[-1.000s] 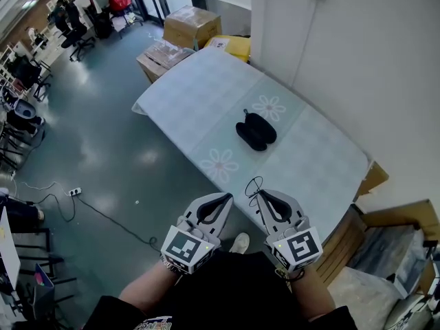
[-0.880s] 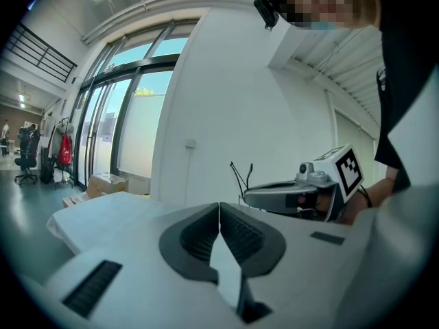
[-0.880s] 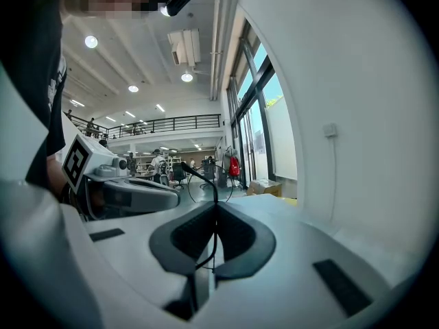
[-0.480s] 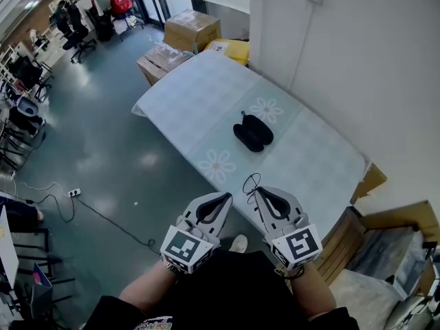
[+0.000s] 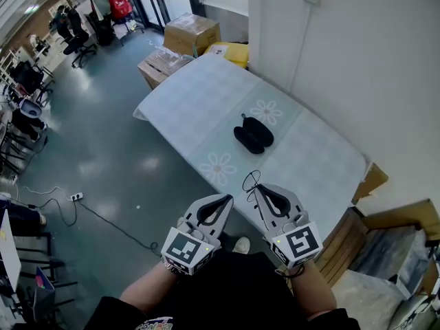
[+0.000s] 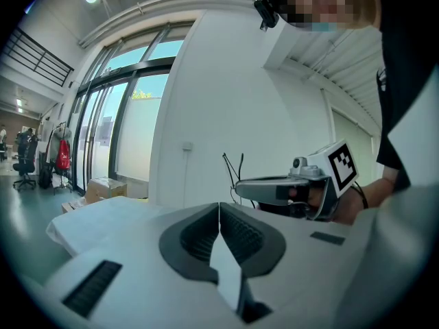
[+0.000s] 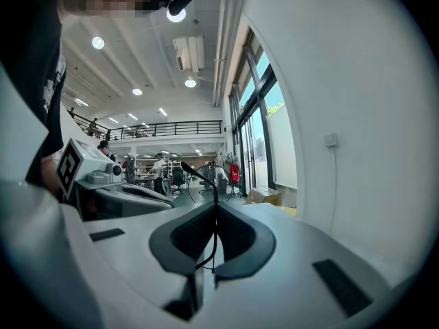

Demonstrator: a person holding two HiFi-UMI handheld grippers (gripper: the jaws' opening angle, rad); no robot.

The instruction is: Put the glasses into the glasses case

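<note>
Head view: black glasses case (image 5: 254, 135) lies near the middle of the table (image 5: 199, 102), and both grippers are held up off the table's near edge, over the floor side. Right gripper (image 5: 256, 190) has its fingers pinching the thin wire glasses (image 5: 252, 181) by a slim black arm, the frame poking out past the tips toward the table. Left gripper (image 5: 226, 199) fingers are pressed together, nothing between them.

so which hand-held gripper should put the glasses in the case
The right hand-held gripper: it already pinches the glasses, and the case lies ahead of it. The left hand-held gripper is shut, empty.
</note>
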